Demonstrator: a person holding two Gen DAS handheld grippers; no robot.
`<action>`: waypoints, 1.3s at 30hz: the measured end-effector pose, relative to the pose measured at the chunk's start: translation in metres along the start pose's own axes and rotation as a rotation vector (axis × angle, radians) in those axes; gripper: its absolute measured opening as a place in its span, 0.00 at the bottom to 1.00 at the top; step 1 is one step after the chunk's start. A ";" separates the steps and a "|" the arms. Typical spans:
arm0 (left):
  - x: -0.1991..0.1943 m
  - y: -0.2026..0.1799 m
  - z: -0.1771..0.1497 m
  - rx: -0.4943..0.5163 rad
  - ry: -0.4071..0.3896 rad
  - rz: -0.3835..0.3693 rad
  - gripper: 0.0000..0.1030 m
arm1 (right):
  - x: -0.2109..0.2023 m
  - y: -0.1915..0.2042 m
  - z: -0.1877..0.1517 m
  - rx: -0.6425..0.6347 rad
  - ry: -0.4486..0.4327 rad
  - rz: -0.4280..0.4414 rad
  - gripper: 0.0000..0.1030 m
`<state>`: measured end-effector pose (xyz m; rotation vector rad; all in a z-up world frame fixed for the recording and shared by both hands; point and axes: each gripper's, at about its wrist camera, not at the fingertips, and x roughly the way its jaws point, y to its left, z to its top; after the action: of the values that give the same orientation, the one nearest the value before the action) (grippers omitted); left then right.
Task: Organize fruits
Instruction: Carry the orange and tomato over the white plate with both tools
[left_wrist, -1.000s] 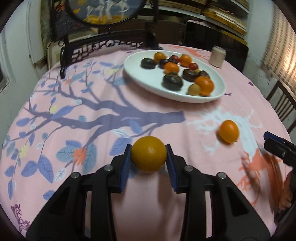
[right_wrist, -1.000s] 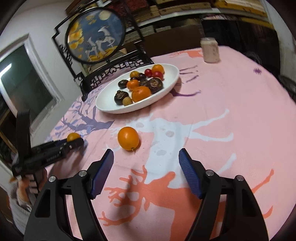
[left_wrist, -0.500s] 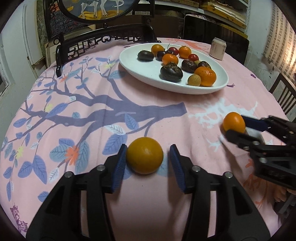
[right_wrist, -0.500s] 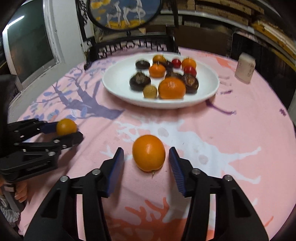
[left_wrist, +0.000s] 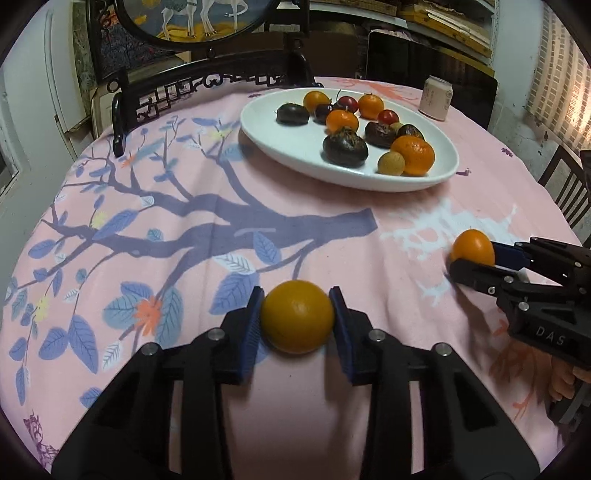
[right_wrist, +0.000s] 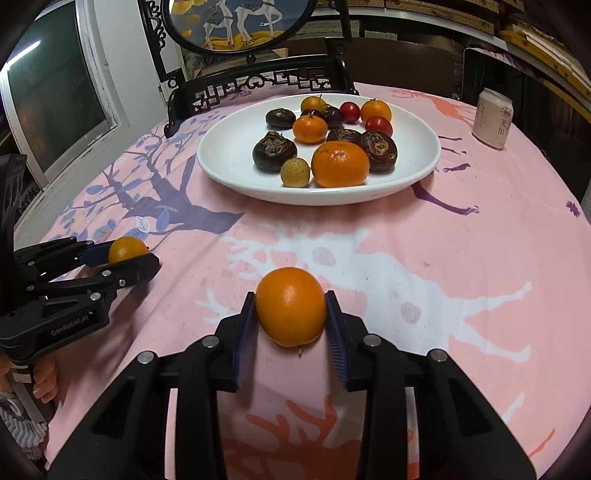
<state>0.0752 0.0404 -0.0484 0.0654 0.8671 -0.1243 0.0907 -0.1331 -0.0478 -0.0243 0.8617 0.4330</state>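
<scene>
My left gripper (left_wrist: 297, 325) is shut on a yellow-orange fruit (left_wrist: 297, 315) just above the pink tablecloth. It also shows at the left of the right wrist view (right_wrist: 125, 254), fruit (right_wrist: 127, 249) between its pads. My right gripper (right_wrist: 291, 317) is shut on an orange (right_wrist: 291, 305); in the left wrist view that gripper (left_wrist: 476, 258) and its orange (left_wrist: 472, 246) are at the right. A white oval plate (left_wrist: 280, 147) (right_wrist: 229, 170) farther back holds several oranges, dark fruits, red cherries and a small tan fruit.
A pale drink can (right_wrist: 493, 118) (left_wrist: 437, 98) stands behind the plate at the right. A dark carved chair back (right_wrist: 258, 86) rises at the table's far edge, with a round painted screen (right_wrist: 240, 22) behind it. Another chair (left_wrist: 569, 192) stands at the right.
My right gripper moved up to the loose orange and shut on it. My left gripper opened briefly around its fruit, then shut on it again. Both views drew nearer the plate.
</scene>
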 end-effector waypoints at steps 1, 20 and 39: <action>-0.001 0.001 0.000 -0.004 -0.002 -0.004 0.35 | -0.001 0.000 -0.001 0.002 -0.001 0.000 0.35; -0.056 -0.035 -0.027 0.044 -0.110 -0.096 0.35 | -0.088 0.006 -0.054 0.078 -0.167 0.060 0.35; -0.124 -0.009 0.142 0.041 -0.343 0.015 0.35 | -0.168 0.000 0.094 -0.001 -0.393 0.049 0.35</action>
<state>0.1020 0.0269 0.1382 0.0855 0.5212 -0.1349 0.0638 -0.1749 0.1382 0.0792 0.4760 0.4647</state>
